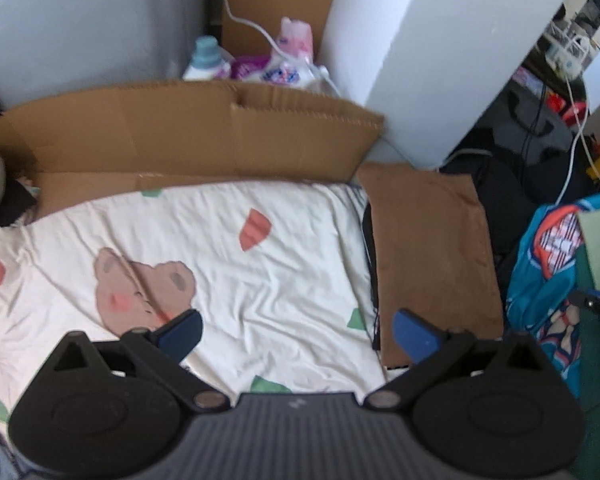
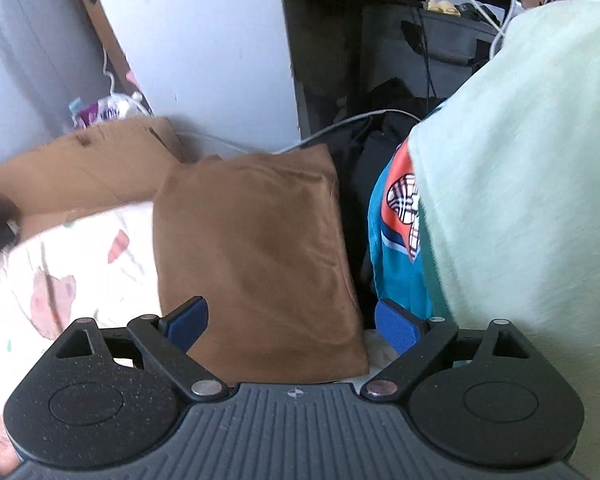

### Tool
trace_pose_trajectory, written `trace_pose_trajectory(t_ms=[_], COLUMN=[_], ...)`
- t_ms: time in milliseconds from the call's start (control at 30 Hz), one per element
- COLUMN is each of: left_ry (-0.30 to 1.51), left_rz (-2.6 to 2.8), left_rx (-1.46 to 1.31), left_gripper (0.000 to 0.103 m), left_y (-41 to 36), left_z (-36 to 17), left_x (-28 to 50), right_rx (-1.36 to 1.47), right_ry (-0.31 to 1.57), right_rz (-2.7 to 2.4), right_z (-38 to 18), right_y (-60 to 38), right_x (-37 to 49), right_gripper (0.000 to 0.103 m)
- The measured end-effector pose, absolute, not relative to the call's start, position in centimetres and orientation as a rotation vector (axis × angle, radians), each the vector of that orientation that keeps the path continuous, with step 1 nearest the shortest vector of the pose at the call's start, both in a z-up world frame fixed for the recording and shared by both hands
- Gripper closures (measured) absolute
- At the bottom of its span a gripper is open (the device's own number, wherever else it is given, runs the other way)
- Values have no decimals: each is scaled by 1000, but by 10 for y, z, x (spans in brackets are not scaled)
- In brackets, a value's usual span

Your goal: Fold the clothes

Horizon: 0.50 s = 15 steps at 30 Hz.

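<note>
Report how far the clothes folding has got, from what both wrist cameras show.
Done: the brown garment lies folded into a neat rectangle at the edge of the bear-print sheet. In hand: nothing; the left hand-held gripper and the right hand-held gripper both stand open and empty above the bed. Left: the blue patterned garment and the pale green cloth beside it still look unfolded.

Pale green cloth point(image 2: 520, 180) blocks most of the teal patterned garment point(image 2: 396, 240), running off the right edge. The bear-print sheet point(image 2: 60, 280) smears; bottle labels point(image 1: 280, 74) are unreadable.
</note>
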<state>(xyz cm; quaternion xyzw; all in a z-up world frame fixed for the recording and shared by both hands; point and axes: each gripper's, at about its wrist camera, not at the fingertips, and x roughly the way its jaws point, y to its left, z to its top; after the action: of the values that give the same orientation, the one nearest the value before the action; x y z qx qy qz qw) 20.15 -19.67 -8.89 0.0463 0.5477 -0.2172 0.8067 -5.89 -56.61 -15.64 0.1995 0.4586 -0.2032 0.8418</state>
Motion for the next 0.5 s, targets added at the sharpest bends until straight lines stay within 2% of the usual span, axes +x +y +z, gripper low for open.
trace_pose_trajectory(t_ms=[500], left_ry=[1125], left_rz=[-447], left_rx=[64], left_gripper=[0], left_y=[-142], left_z=[12], left_x=[169], right_rx=[465], right_ry=[920], right_rz=[-299], right_z=[-45], right_y=[-545], right_x=[-65], right_gripper=[8])
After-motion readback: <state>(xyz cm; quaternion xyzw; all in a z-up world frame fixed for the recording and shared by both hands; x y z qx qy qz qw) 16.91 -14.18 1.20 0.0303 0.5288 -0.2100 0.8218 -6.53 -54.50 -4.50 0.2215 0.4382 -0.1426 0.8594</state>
